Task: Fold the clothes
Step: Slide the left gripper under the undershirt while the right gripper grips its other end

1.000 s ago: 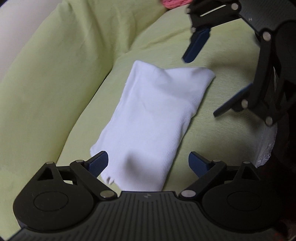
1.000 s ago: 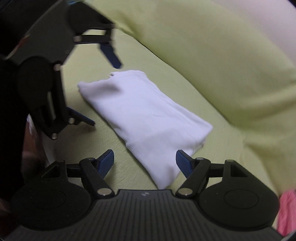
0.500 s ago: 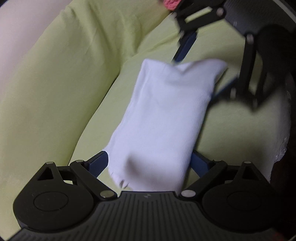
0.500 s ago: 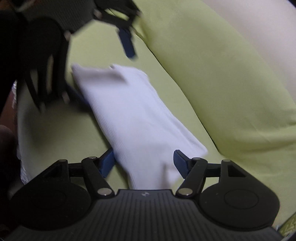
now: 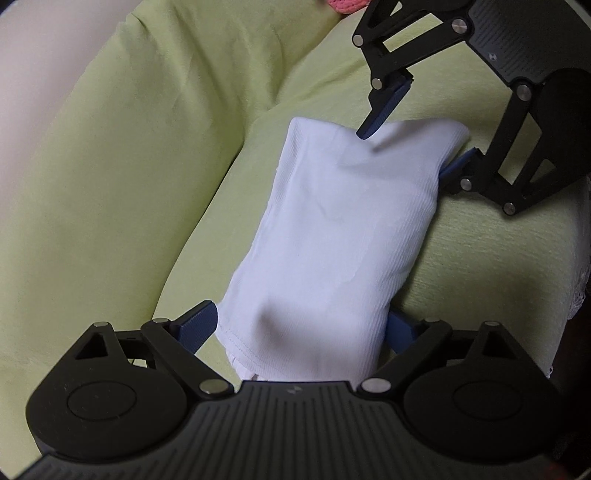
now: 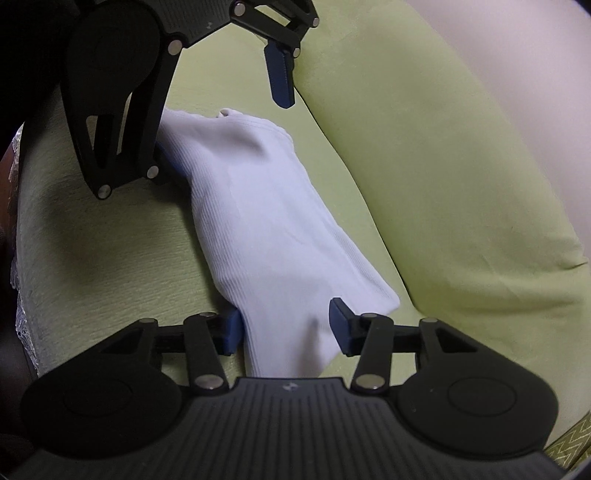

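Observation:
A folded white ribbed garment (image 5: 332, 236) lies on a light green sofa seat (image 5: 480, 266); it also shows in the right wrist view (image 6: 273, 229). My left gripper (image 5: 301, 328) is open with its fingers on either side of one end of the garment. My right gripper (image 6: 286, 326) is open and straddles the opposite end. Each gripper appears in the other's view: the right one (image 5: 410, 147) at the far end, the left one (image 6: 225, 129) likewise. Whether either pad presses the cloth I cannot tell.
The green sofa back cushion (image 5: 129, 166) rises beside the garment, with a pale wall (image 6: 517, 55) behind it. A pink cloth (image 5: 347, 3) sits at the top edge. White lace trim (image 5: 576, 288) hangs at the seat's front edge.
Both grippers have moved in toward the garment from its two ends. Their open fingers now straddle its ends, where before they stood clear of it.

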Demonstrator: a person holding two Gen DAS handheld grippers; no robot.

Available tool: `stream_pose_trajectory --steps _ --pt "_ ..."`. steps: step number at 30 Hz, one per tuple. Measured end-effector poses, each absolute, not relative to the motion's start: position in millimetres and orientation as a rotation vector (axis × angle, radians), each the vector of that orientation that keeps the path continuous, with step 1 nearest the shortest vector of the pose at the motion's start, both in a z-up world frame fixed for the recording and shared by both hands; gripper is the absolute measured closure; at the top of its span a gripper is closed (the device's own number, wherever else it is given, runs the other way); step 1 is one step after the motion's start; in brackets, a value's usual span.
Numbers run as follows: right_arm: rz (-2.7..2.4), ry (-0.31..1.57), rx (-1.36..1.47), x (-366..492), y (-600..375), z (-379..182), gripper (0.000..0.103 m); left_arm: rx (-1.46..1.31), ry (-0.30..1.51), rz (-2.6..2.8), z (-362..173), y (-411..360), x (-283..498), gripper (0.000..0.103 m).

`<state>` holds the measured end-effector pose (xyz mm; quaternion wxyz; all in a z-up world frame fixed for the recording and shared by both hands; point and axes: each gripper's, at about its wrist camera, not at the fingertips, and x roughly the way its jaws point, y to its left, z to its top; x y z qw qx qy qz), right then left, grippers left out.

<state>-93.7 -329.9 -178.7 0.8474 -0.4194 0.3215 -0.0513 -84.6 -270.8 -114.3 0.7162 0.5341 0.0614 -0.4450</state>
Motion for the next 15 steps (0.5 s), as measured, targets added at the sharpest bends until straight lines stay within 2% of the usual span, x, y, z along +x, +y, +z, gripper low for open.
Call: stream_pose_trajectory --steps 15 --pt "-0.110 0.683 -0.875 -97.9 -336.7 -181.7 0.060 1.161 0.167 -1.013 -114.6 -257.1 -109.9 0.020"
